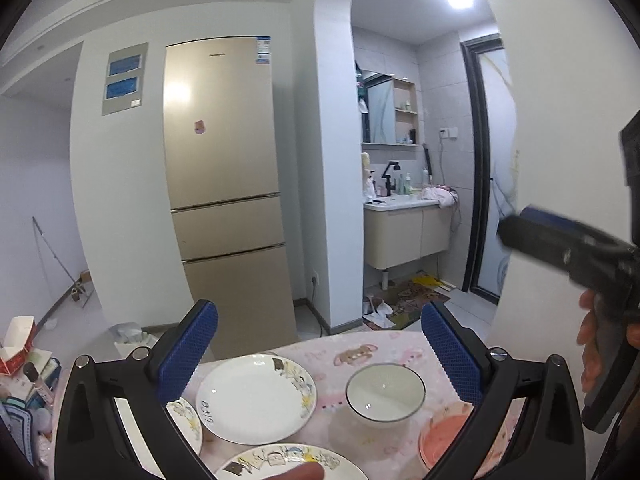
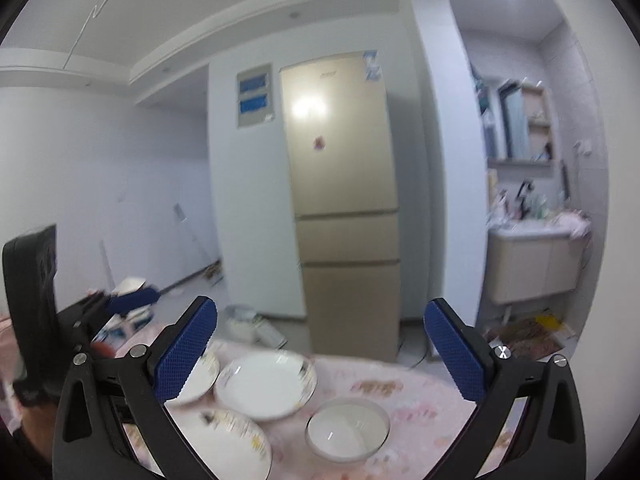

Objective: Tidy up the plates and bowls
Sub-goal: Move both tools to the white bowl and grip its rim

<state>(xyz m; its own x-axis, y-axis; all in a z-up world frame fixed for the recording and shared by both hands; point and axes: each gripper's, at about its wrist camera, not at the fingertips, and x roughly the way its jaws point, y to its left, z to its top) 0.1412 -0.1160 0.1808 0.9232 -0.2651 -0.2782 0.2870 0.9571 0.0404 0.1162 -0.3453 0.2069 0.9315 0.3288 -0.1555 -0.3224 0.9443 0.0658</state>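
Landmark for all positions: the white bowl with a dark rim line, standing upright on the pink patterned tablecloth.

Left gripper: jaws spread wide, blue textured pads apart, nothing between them. It hangs above the table, tilted slightly down, and touches no dish. In the right wrist view it shows at the left edge, blurred, far left of the bowl.

Right gripper: jaws likewise fully apart and empty, clear of the crockery. In the left wrist view one of its arms reaches in from the right, above and right of the bowl, with a hand below it.

Dishes:
- Large white plate with a cartoon print on its rim, just left of the bowl, flat on the cloth, a gap between them.
- Second printed plate, further left, partly hidden behind the left finger; cannot tell whether its rim touches the large plate.
- Third printed plate, near side of the bowl and to its left, cut off by the frame edge.
- Pink-orange dish, near-right of the bowl, half hidden by the right finger; cannot tell its type.

Beyond the bowl: gold three-door refrigerator; to its right, a washbasin cabinet. Right wrist view is motion-blurred.
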